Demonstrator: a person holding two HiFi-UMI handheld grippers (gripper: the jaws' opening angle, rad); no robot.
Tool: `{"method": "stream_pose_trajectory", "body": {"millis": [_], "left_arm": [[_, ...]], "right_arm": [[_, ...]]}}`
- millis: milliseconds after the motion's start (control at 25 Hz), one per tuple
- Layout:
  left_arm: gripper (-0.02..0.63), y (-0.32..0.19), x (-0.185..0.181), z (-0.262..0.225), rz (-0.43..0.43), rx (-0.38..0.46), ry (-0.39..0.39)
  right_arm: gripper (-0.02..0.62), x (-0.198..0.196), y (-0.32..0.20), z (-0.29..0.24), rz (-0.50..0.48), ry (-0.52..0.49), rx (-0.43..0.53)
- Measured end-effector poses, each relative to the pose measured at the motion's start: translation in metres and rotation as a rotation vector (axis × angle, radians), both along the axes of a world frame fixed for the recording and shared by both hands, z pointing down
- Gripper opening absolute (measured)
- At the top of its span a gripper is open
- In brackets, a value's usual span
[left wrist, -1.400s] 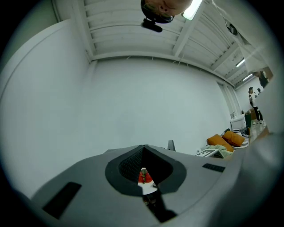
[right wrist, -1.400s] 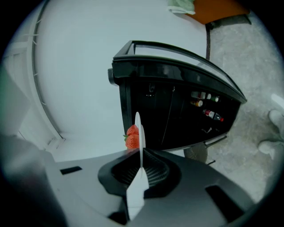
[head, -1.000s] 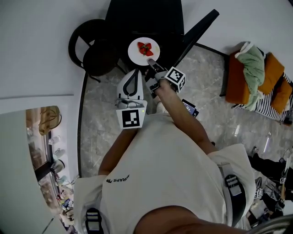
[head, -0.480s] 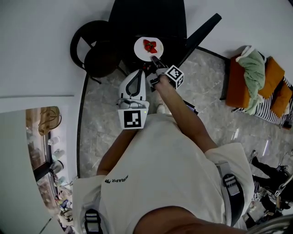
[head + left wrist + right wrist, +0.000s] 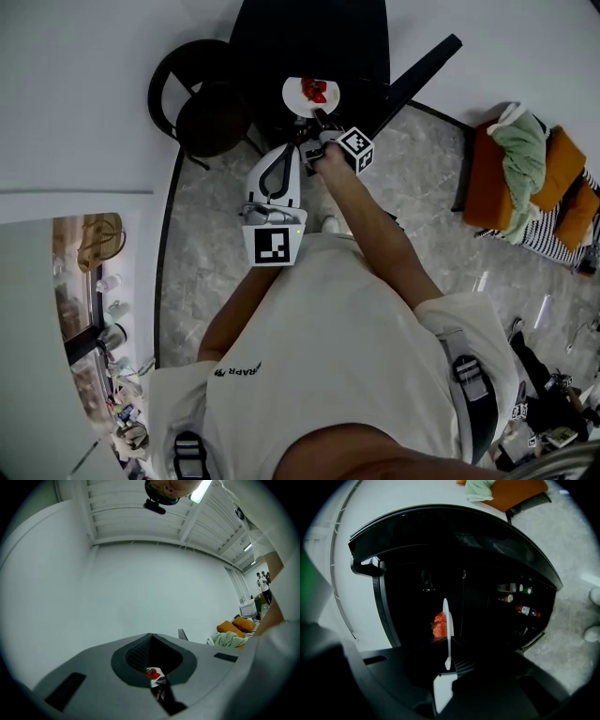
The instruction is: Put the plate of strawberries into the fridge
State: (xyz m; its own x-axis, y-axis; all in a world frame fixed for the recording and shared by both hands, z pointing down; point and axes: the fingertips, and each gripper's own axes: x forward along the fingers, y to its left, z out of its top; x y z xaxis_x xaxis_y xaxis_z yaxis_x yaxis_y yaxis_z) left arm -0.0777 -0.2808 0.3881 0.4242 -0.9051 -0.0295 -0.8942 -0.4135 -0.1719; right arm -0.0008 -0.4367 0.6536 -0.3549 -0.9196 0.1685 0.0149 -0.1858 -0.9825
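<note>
white china, the plate [image 5: 446,634] shows edge-on in the right gripper view, with the red strawberries [image 5: 439,624] heaped on its left face. the right gripper [image 5: 448,662] has its jaws pinched on the plate's near rim, so the load hangs from that one grip. in the head view the plate [image 5: 314,95] sits just in front of the black fridge [image 5: 309,37], whose door [image 5: 412,77] stands swung open to the right.

i judge the carry to be nearly done. the plate is at the mouth of the dark cavity, but it is not yet set on any shelf that i can make out. what is left is to ease it in level, set it down, open the jaws, and then shut the door.

the left gripper [image 5: 151,637] has its jaws together with nothing between them. it points at the white wall and is held low by my chest.

as for writing, bottles [image 5: 519,599] line the door rack, but their labels are too small to read. my shirt carries a short printed word [image 5: 239,367] that i cannot read with confidence. the gripper cubes show only square markers.
</note>
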Motion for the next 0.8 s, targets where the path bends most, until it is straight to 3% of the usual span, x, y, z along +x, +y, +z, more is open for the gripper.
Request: {"method": "stream_pose_trajectory", "body": {"millis": [160,320,800], "left_arm": [[0.000,-0.001,-0.004,0.003,-0.010,-0.023,0.006],[0.002,-0.002,-0.004,0.003,-0.010,-0.006,-0.035],[0.002,-0.004,-0.002,0.007,-0.003,-0.018,-0.019]], "right_arm": [[0.023,-0.001,-0.012,0.004,0.015,0.003,0.010],[0.023,0.001,-0.018,0.010,0.053,-0.017,0.009],[0.023,0.004,-0.033,0.022,0.103,-0.018,-0.014]]}}
